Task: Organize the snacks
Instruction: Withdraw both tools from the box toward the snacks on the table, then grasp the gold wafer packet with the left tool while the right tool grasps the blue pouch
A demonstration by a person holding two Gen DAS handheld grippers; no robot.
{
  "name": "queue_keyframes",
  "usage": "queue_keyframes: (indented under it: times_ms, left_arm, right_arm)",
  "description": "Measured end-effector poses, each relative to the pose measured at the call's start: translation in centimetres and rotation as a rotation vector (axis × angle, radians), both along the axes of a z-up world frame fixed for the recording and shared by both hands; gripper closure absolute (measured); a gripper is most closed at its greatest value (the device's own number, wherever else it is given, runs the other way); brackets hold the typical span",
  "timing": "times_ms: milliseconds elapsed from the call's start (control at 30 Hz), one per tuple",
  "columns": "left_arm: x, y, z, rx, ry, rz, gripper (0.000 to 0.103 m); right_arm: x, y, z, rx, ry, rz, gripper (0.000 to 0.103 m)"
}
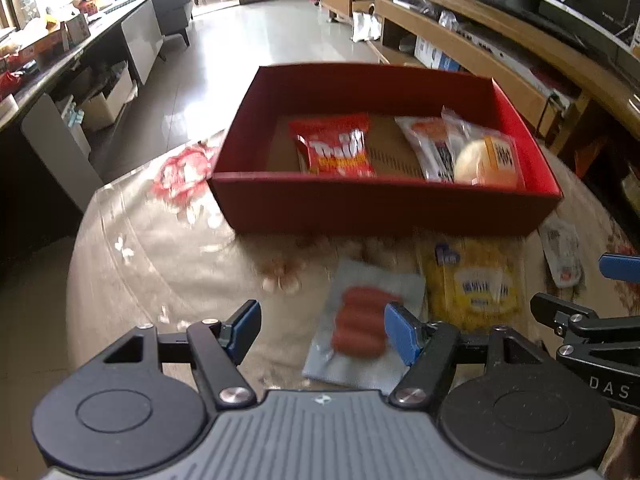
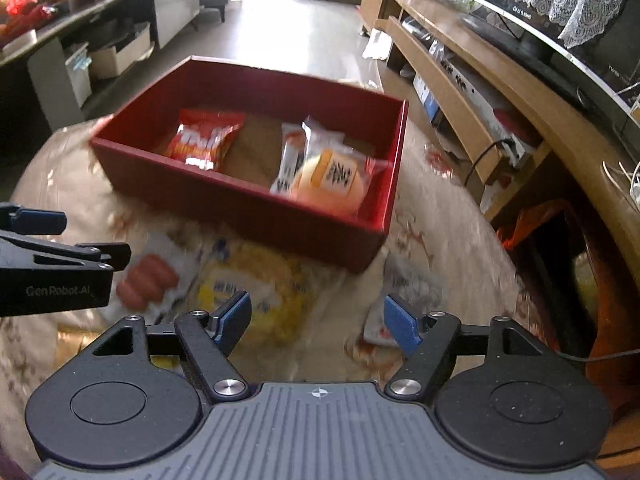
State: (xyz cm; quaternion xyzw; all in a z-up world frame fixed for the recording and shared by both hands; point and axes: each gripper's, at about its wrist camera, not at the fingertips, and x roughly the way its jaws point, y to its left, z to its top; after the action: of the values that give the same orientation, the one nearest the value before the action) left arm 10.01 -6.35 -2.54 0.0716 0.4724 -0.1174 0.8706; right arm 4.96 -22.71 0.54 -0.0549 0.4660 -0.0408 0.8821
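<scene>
Though left gripper gapes, sausage pkt below (untouched).

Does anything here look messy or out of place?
Nothing is spilled or damaged. Three snacks still lie loose outside the red box: a sausage pack, a yellow packet and a small white packet.

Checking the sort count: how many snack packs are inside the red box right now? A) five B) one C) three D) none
C: the red box holds a red chip bag, a white wrapped bar and a round bun pack; the sausage pack and yellow pack lie on the table outside it.
</scene>
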Motion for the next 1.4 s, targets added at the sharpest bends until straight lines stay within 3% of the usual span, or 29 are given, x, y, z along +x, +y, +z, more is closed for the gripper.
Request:
queue_keyframes:
  times_ms: [667, 1200, 1400]
  left_arm:
    - [-4.9, 2.4, -2.4, 0.035, 0.084, 0.002, 0.033]
    - [-4.9, 2.5, -4.7, 0.022, 0.187, 0.046, 0.033]
    - [-5.1, 2.6, -4.6, 0.024, 0.179, 0.053, 0.043]
  right_arm:
    - [-3.8, 1.5, -1.9, -0.002, 0.072, 0.047, 0.023]
    - [-4.0, 1.6, -2.6, 0.011, 0.108, 0.062, 0.020]
    - [-4.0, 1.3, -2.8, 0.025, 0.121, 0.060, 0.020]
